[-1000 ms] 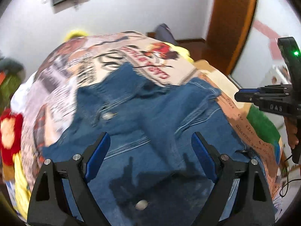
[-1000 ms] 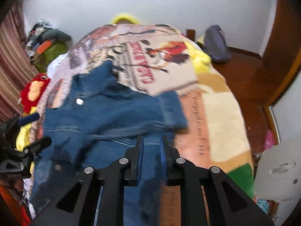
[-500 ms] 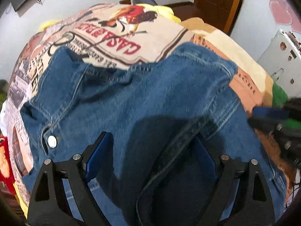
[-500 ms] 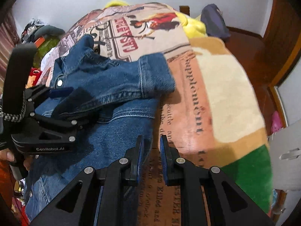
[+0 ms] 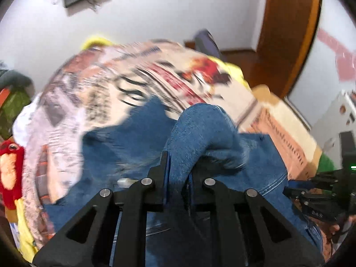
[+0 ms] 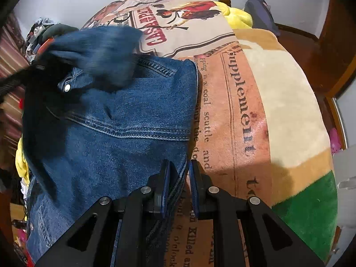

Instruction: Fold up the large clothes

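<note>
The bed (image 6: 289, 102), covered by a printed blanket (image 6: 235, 102) with newspaper-style lettering and red, cream and green panels, carries the work. A blue denim jacket (image 6: 124, 133) lies on the blanket toward the bed's left side in the right wrist view, its straight hemmed edge running down the middle of the blanket. 1 metal snap button (image 6: 67, 87) shows near the jacket's upper left part.

The left gripper (image 5: 176, 173) has a bunched fold of the jacket (image 5: 200, 133) between its jaws; the jaws are closing and stand almost together, both pads pressed on the denim, and the fold rises above the rest of the garment. The view is blurred.

The right gripper (image 6: 179, 182) sits at the jacket's near right edge. Its jaws are nearly together, with the stitched denim edge clamped between the 2 blue pads (image 6: 165, 187).

A red and orange plush toy (image 5: 10, 166) lies at the bed's left edge. A dark bag (image 6: 260, 13) rests beyond the far right corner.
</note>
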